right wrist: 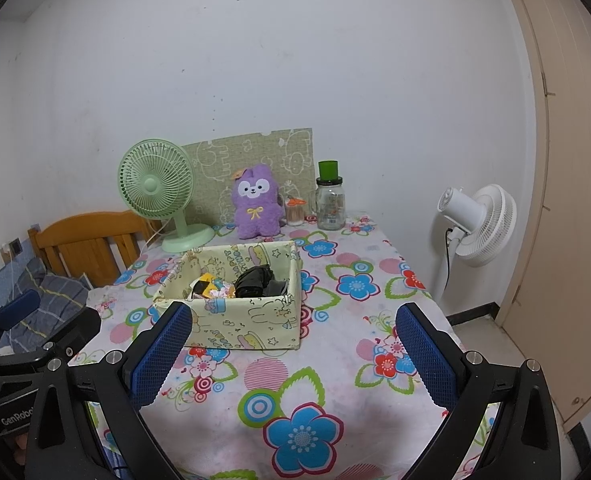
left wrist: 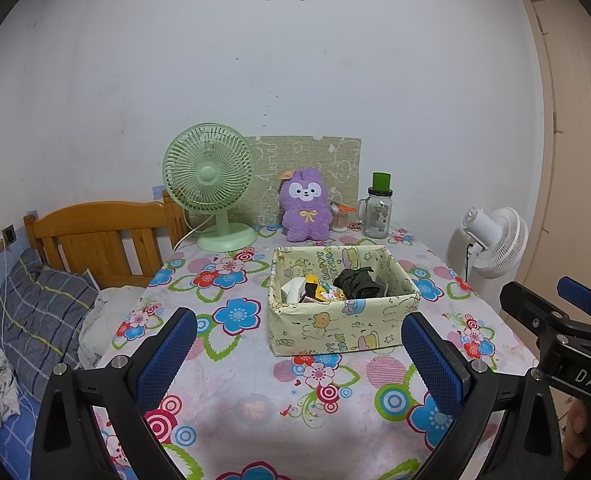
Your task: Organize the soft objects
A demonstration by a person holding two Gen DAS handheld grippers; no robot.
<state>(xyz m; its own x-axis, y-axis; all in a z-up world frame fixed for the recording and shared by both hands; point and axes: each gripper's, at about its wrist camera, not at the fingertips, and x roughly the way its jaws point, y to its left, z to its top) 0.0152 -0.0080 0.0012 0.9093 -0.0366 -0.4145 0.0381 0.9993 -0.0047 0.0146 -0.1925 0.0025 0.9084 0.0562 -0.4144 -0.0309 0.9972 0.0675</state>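
A pale yellow cartoon-print box sits mid-table on the flowered cloth, holding a dark crumpled item and several small colourful items. A purple plush toy stands upright at the table's back, against a green mat. My left gripper is open, empty, hovering near the table's front edge, short of the box. My right gripper is open and empty too, just right of the left one, which shows at the left edge.
A green desk fan stands back left. A glass jar with a green lid and a small toothpick holder stand back right. A bed with a pillow lies left; a white floor fan stands right.
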